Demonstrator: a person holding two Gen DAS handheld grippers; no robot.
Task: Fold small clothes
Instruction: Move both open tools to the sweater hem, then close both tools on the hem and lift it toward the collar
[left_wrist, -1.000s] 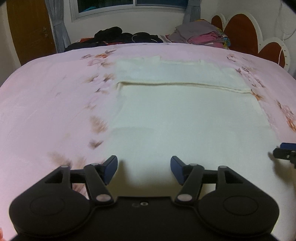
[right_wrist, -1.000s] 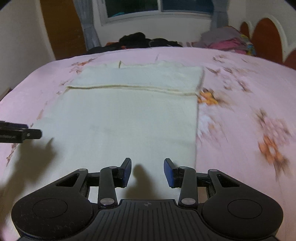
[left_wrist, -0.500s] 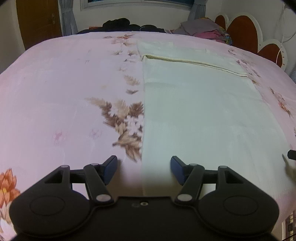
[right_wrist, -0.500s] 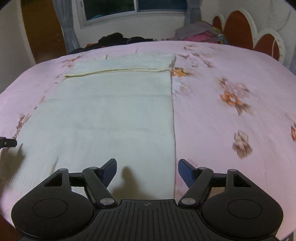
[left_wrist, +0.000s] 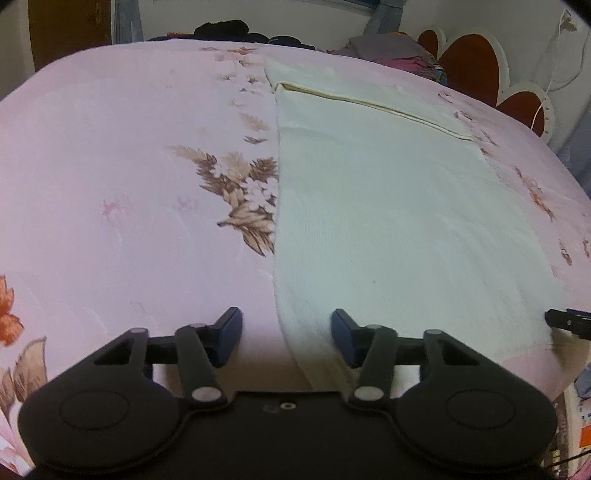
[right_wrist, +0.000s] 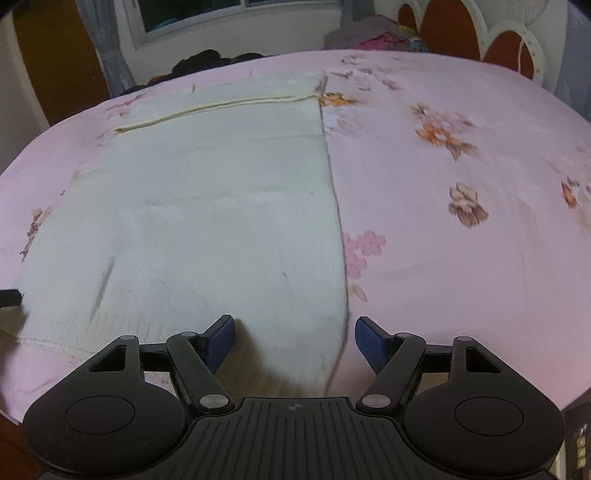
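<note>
A pale cream garment (left_wrist: 399, 206) is lying spread flat on a bed covered by a pink floral bedspread (left_wrist: 129, 166); the cloth is forming a long rectangle running away from both cameras, with a folded band crossing its far end.

In the left wrist view, the left gripper (left_wrist: 286, 332) is hovering over the near left corner of the garment; its jaws are standing apart and are closing; the garment's left edge is running between them, with one dark blue pad (left_wrist: 341, 334) over the cloth and the other over the bare bedspread; neither pad is pressing on the fabric. At the right edge of this view, the tip of the right gripper (left_wrist: 569, 321) is showing beside the garment's near right corner.

In the right wrist view, the right gripper (right_wrist: 293, 339) is hovering over the near right corner of the garment (right_wrist: 203, 206); its jaws are standing wide apart, with the garment's right edge passing between them and nothing clamped.

Beyond the bed, dark clothes (right_wrist: 207, 59) are lying heaped under a window (right_wrist: 236, 14); a pile of grey and pink clothes (right_wrist: 373, 35) is sitting beside a scalloped red and white headboard (right_wrist: 498, 40).
</note>
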